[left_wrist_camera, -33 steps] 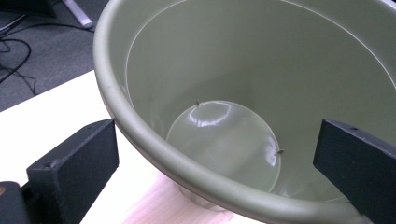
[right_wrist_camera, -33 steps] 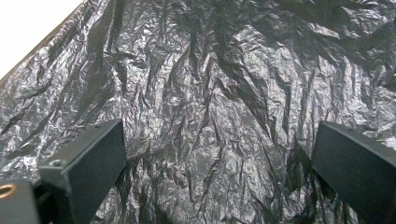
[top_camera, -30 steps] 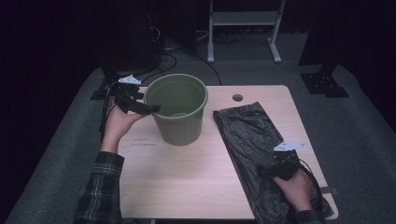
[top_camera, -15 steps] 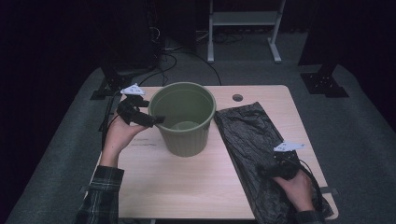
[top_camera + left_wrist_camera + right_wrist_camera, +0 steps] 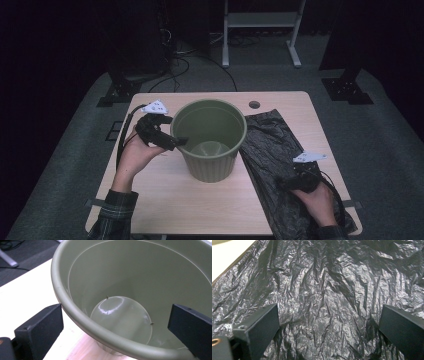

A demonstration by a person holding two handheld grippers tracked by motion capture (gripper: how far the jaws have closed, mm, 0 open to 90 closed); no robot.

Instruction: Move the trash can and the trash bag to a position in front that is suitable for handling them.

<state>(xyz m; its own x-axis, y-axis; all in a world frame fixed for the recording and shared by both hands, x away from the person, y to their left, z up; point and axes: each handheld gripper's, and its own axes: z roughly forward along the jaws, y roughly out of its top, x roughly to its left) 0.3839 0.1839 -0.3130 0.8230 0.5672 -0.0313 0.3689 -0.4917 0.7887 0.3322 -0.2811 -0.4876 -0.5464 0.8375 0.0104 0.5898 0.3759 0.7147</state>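
The left gripper [image 5: 172,142] has its fingers [image 5: 40,327] spread, straddling the near rim of the green bin [image 5: 212,142]: rigid, light plastic, best pinched at that rolled rim. The right gripper [image 5: 292,180] hovers with fingers [image 5: 259,327] spread over the black bag [image 5: 272,150], lying flat on the desk [image 5: 165,205] beside the bin; thin, slippery film, best pinched at a raised crease.
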